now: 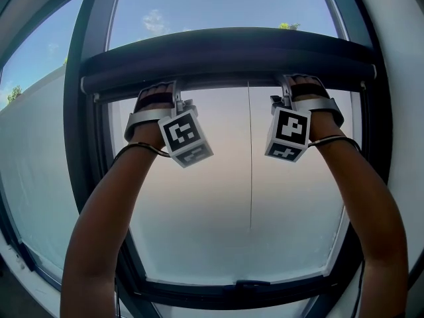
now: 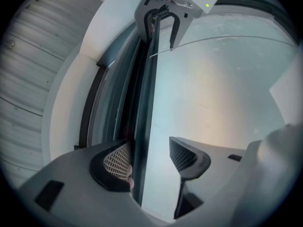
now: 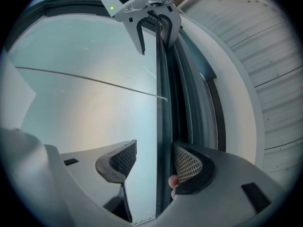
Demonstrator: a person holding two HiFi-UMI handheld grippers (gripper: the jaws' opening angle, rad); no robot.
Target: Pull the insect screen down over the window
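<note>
A large window filled the frame, its insect screen bar sat high across the upper part. The left gripper and right gripper reached up to it, probably to drag it down. Only the gripper views showed both claws apart, straddling the bar unclamped.

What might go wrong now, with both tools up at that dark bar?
Both the left tool and right tool straddle the screen bar with jaws apart; pulling down before they close, they would likely slip off. Also, they sit toward opposite ends, so an uneven pull might tilt the bar and jam it in the window frame.
</note>
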